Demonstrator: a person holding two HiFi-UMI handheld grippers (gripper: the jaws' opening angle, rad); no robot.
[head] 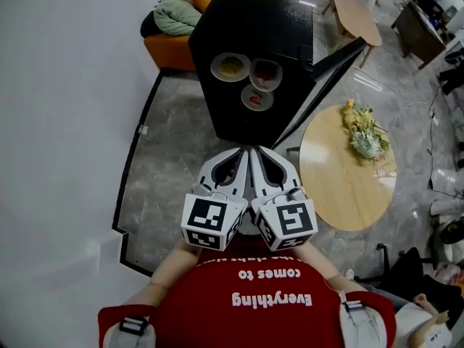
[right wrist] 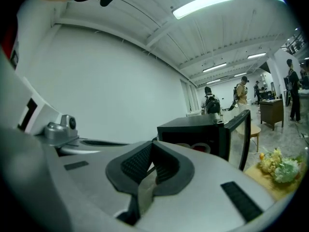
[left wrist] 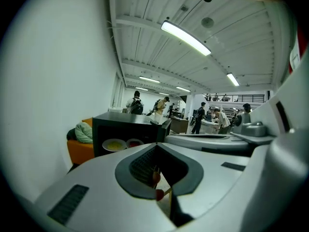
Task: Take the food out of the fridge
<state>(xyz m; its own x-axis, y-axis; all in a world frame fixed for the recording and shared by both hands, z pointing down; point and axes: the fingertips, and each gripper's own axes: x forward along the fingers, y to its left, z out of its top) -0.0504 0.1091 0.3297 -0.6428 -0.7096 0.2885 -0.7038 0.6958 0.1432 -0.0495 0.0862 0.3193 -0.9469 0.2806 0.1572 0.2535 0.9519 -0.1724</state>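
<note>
Facing the fridge (head: 254, 27), the left gripper (head: 242, 153) and right gripper (head: 256, 153) sit side by side, both closed on nothing. The plates (head: 230, 67) of food lie straight ahead inside it, well apart from both, neither gripper clearly nearer; the door (head: 330, 75) stands open on the right.

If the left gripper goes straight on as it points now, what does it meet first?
Most likely the open black fridge, near its plates of food; nothing stands between, though depth is unclear.

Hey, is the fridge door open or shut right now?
Open. The door stands swung out from the black fridge, and three plates show inside.
</note>
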